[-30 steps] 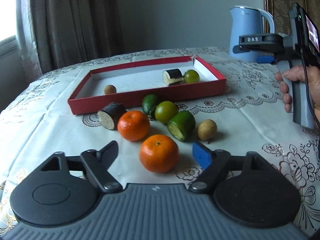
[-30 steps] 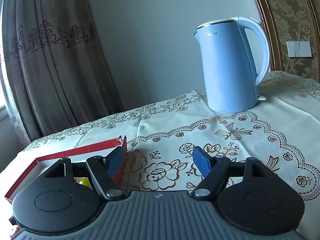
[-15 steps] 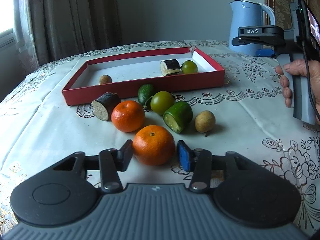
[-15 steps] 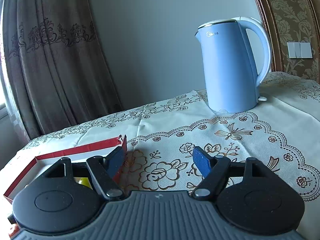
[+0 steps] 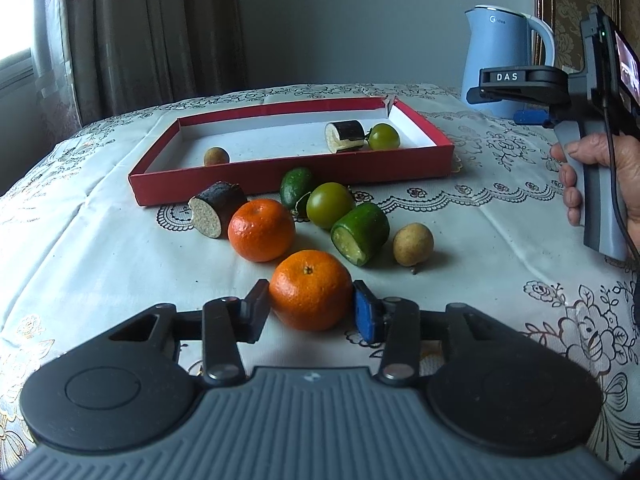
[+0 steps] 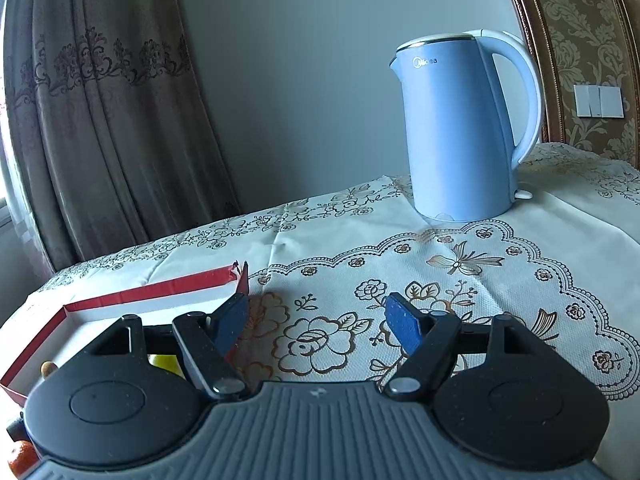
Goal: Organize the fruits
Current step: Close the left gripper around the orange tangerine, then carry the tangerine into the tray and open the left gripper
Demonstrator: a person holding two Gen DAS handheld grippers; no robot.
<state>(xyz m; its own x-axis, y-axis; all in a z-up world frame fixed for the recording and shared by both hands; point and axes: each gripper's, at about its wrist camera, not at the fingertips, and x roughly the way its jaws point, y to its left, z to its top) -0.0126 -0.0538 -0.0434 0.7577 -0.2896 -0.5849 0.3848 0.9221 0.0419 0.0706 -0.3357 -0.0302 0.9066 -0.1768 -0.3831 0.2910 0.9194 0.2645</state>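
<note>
Pinching the near orange (image 5: 308, 290) on the tablecloth (image 5: 100, 264), the left gripper (image 5: 308, 308) has both pads against it.
Only the left view shows the loose fruit; the red tray (image 5: 288, 174) holds an eggplant piece (image 5: 345, 136), green tomato (image 5: 383, 137) and longan (image 5: 216, 156). The right gripper (image 6: 318, 324) gapes, holding nothing, facing the kettle (image 6: 460, 128).

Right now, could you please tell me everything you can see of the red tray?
The red tray is a shallow rectangular box, seemingly cardboard, red outside and white inside, with its far right corner torn. It lies flat on the floral tablecloth, beyond the loose fruit. Inside sit a small brown fruit, a dark-skinned cut piece and a green tomato.
</note>
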